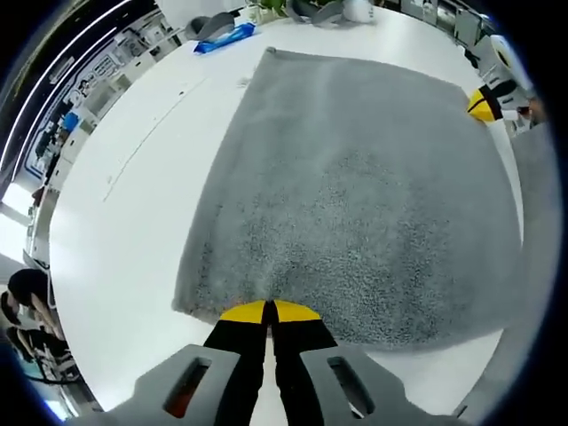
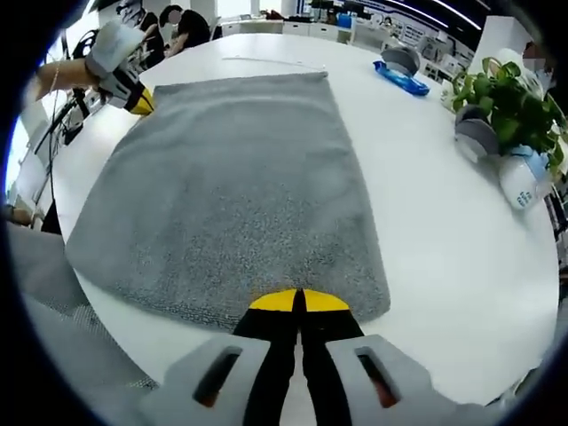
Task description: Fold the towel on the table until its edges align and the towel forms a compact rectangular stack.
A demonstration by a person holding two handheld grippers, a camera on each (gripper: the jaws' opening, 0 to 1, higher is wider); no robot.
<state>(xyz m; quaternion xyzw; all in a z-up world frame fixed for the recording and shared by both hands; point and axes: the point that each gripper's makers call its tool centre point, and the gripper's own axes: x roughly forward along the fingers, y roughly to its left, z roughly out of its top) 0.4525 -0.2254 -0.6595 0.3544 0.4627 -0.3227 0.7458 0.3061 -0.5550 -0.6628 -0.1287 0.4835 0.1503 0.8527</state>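
While both grippers pinch it, fuzzy grey rectangular towel (image 1: 355, 195) lies flat

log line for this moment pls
towel flat, unfolded on table | left gripper shut on towel edge | right gripper shut on towel edge

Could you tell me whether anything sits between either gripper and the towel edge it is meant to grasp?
Nothing visible does: the left gripper and the right gripper each have their jaws closed at an edge of the grey towel, which lies flat.
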